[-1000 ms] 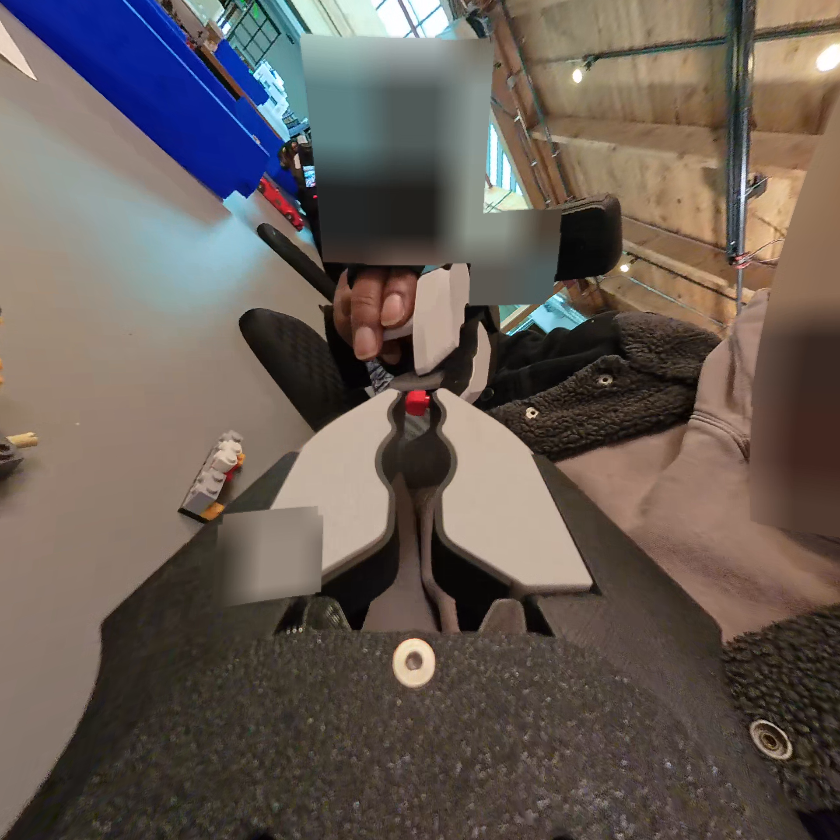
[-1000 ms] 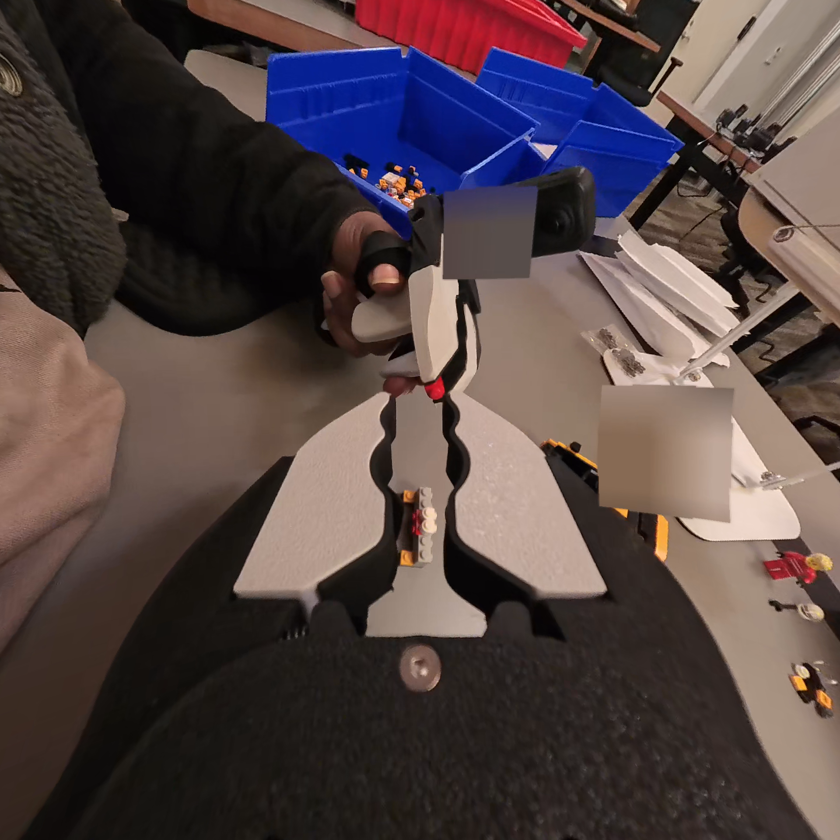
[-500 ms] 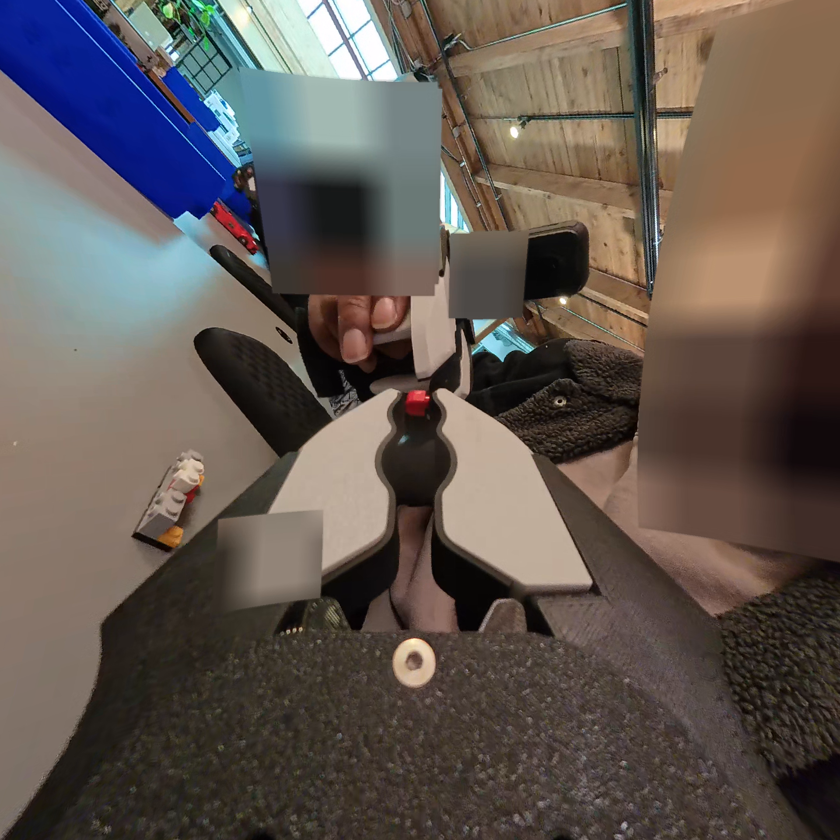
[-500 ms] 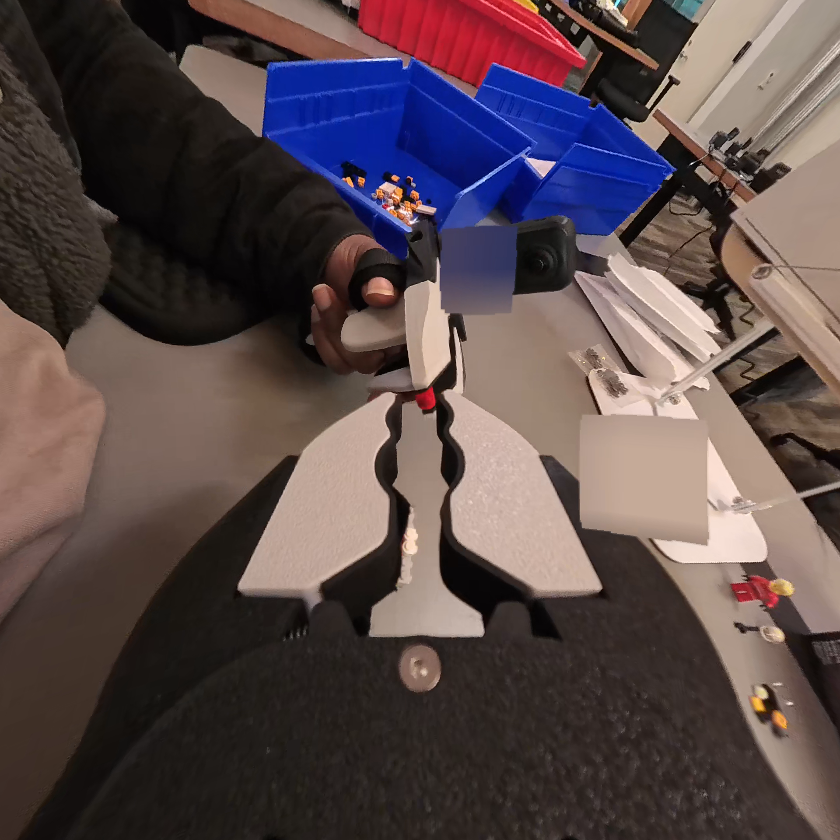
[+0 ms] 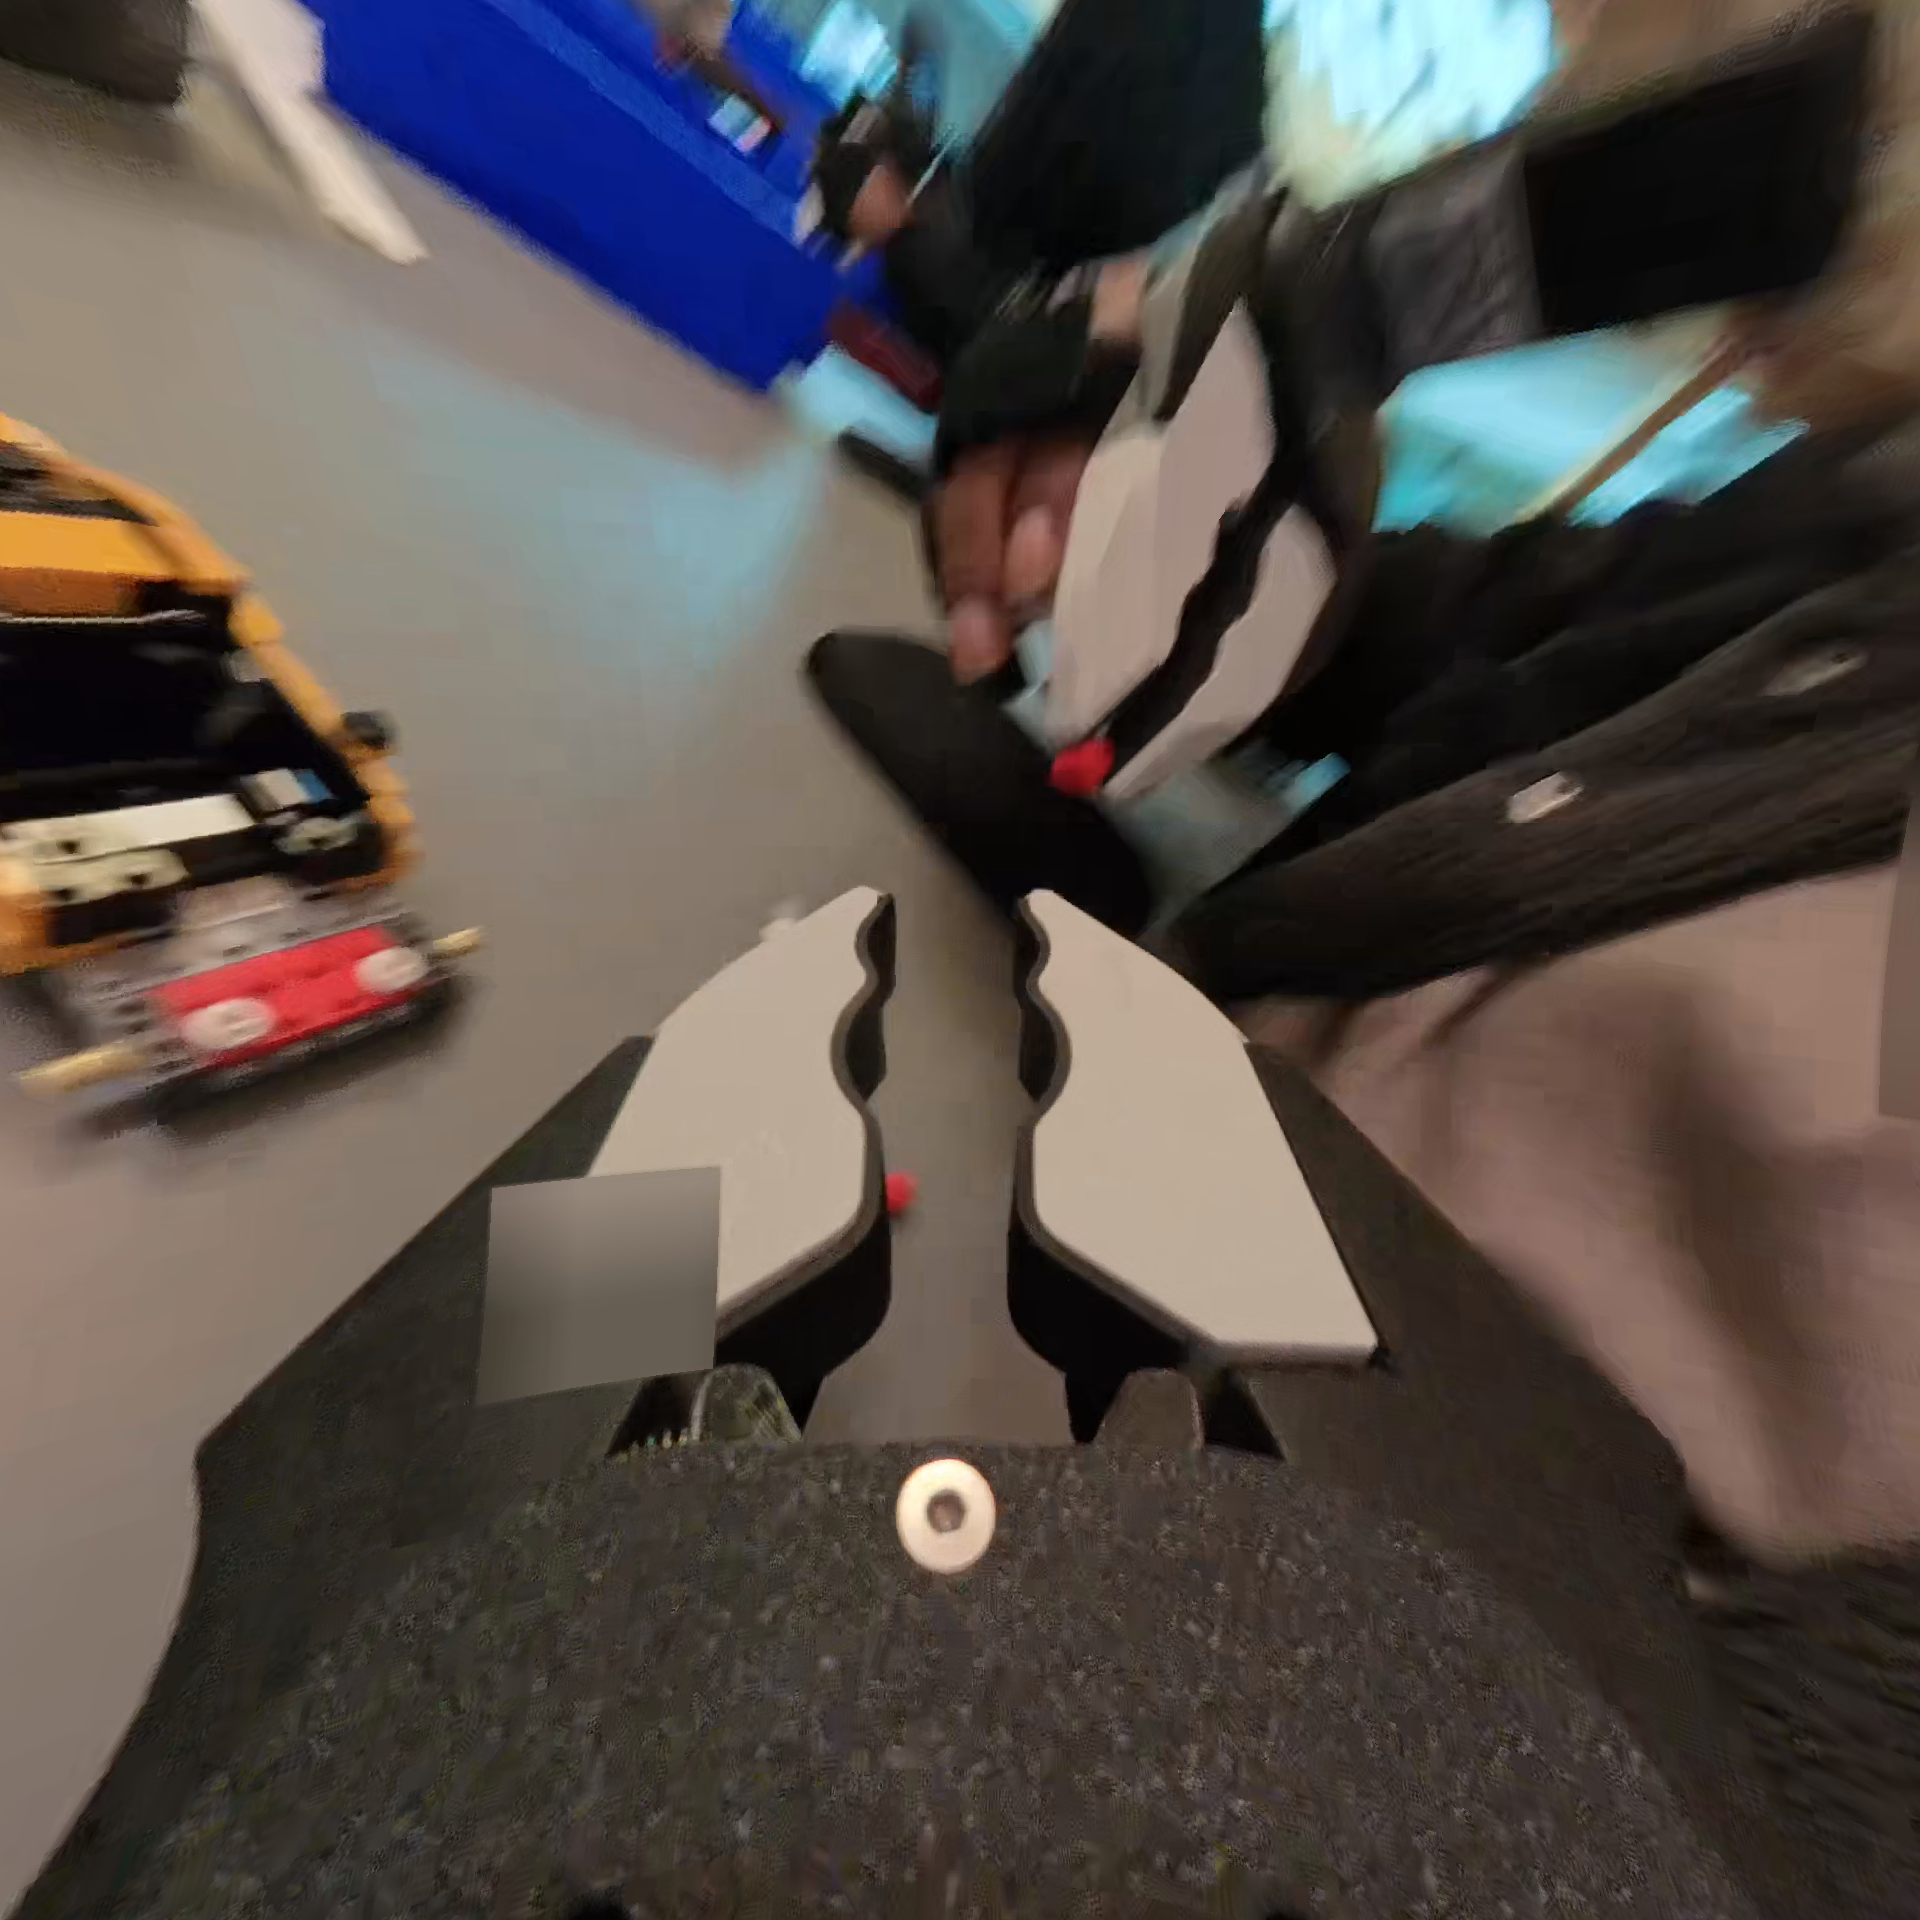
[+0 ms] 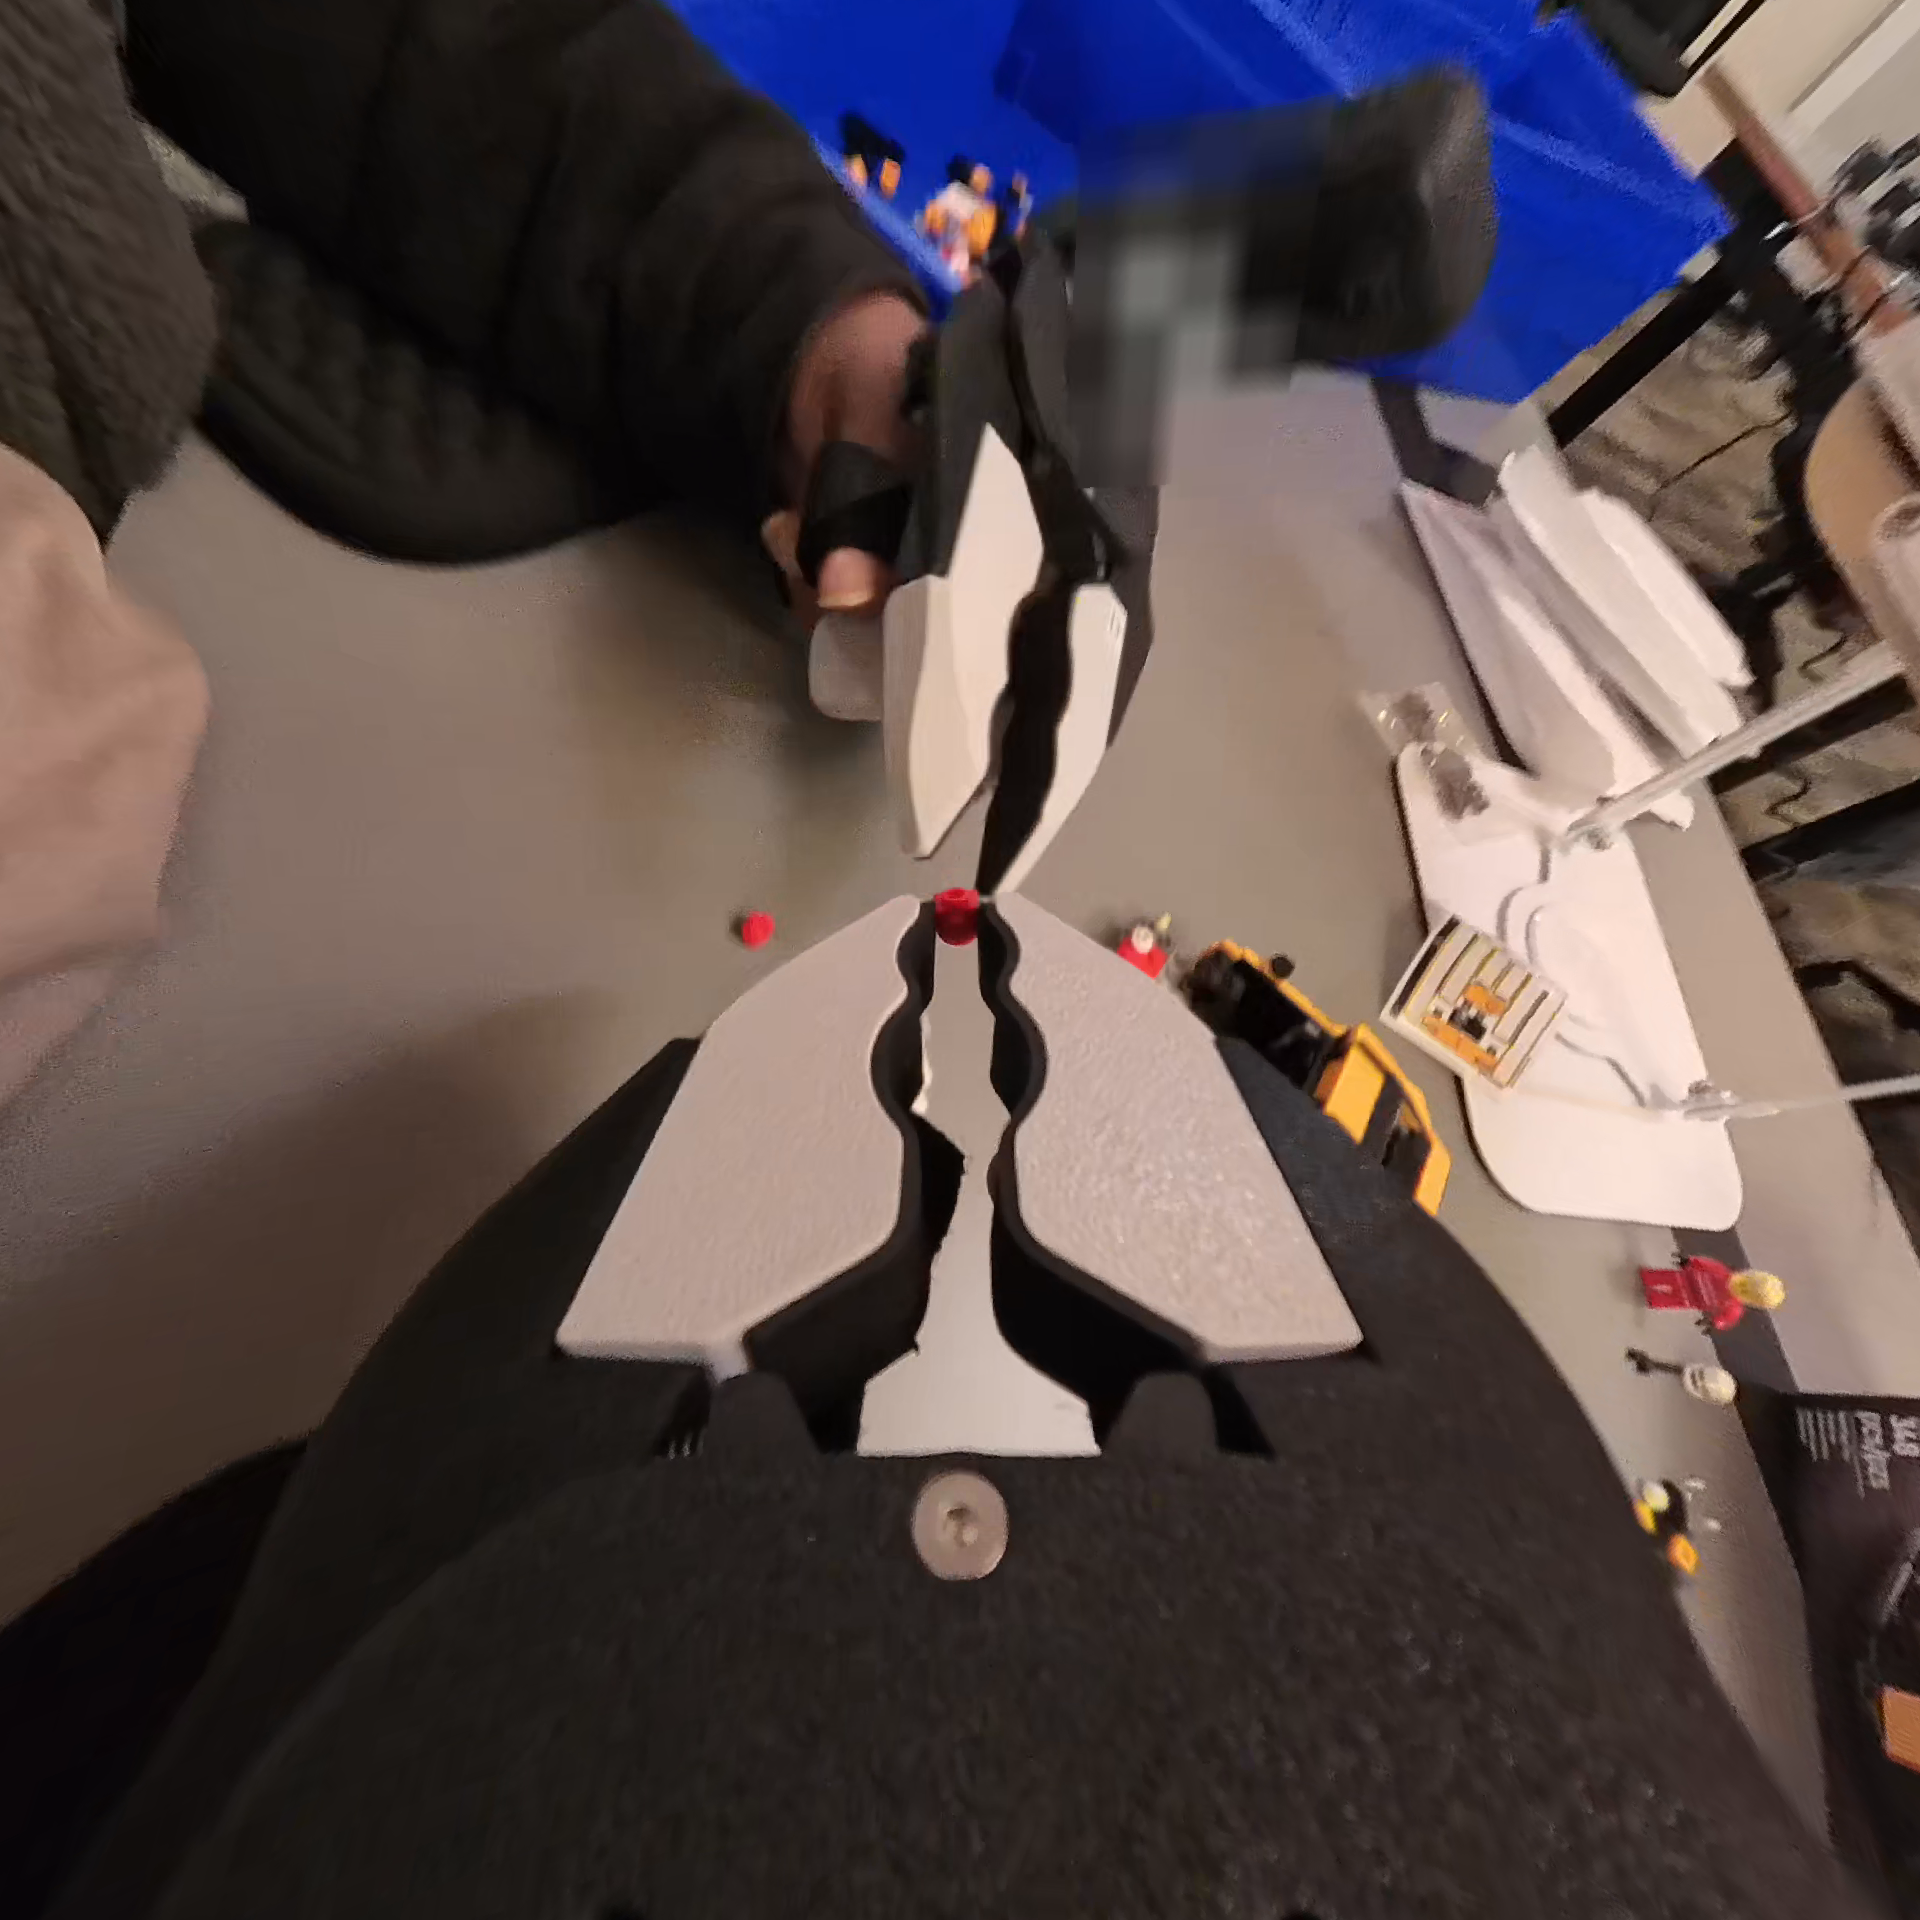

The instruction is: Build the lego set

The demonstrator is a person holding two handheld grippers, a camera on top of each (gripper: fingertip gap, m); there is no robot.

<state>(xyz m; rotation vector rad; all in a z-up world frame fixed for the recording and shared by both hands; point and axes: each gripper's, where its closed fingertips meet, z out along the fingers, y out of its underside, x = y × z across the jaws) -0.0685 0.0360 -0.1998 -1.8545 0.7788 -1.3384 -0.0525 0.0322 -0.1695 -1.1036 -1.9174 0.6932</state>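
Observation:
My right gripper (image 6: 954, 909) is shut on a small red round piece (image 6: 954, 918) at its tips, a little above the grey table (image 6: 468, 831). My left gripper (image 5: 951, 914) is open and empty. In the right wrist view its tips (image 6: 971, 868) point down just beyond the held piece. A second small red piece (image 6: 756, 928) lies loose on the table and shows between my left fingers (image 5: 900, 1192). The left wrist view shows the right gripper (image 5: 1086, 774) with its red piece (image 5: 1081, 771). The yellow and black lego car (image 5: 156, 779) stands to the left, and right of my right fingers (image 6: 1320, 1060).
Blue bins (image 6: 1143, 104) with loose pieces stand at the back. A red part with a white stud (image 6: 1143, 951), a striped card (image 6: 1470, 1008), a white stand base (image 6: 1621, 1143), minifigures (image 6: 1704, 1294) and a dark booklet (image 6: 1849, 1475) lie on the right. A dark sleeve (image 6: 468, 260) crosses the left.
My left gripper has let go of the red piece and opened. My right gripper has shut on a red piece. Both swung down toward the table, where another red piece now lies.

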